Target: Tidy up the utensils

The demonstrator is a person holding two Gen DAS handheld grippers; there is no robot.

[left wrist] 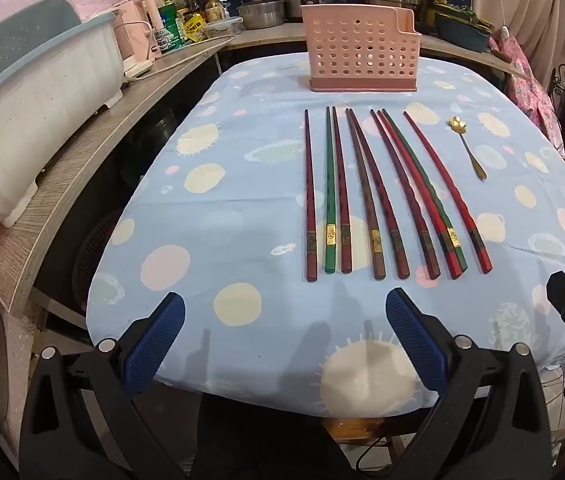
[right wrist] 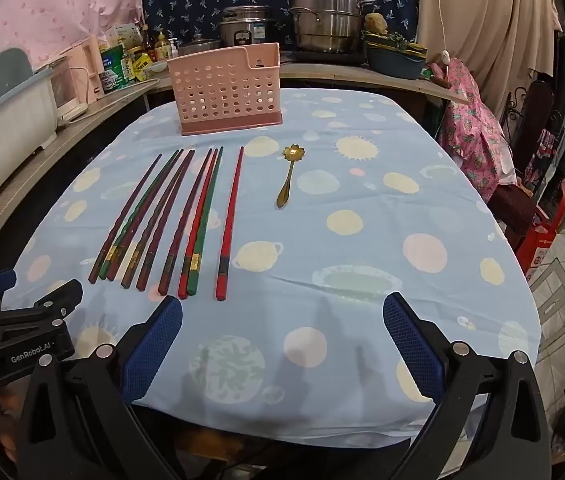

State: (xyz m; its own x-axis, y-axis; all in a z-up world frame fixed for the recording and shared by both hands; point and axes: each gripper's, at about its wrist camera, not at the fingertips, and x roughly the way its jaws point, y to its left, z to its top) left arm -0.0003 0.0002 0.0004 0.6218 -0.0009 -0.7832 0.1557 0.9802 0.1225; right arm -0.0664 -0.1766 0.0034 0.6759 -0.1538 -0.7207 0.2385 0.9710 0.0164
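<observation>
- Both claws hung wide open and empty above the near edge of the bench (left wrist: 210,168): the left claw (left wrist: 282,340) low and short of the chopsticks (left wrist: 378,196), the right claw (right wrist: 282,340) beside it.
- The chopsticks lay in a row ahead of the left claw, thick ends nearest, some touching in pairs. A gold spoon (right wrist: 288,176) lay apart, ahead of the right claw.
- The pink holder (left wrist: 358,54) stood upright beyond them all, apparently empty.
- Nothing seemed sorted yet. A good first pick would probably be an outer chopstick, pinched across the thick end, since touching neighbours could roll or lift along.
- The soft blue cloth might bunch under a low approach.
- Farther off, pots (right wrist: 324,16), bottles and a white bin (left wrist: 38,116) crowded the surrounding counter.
</observation>
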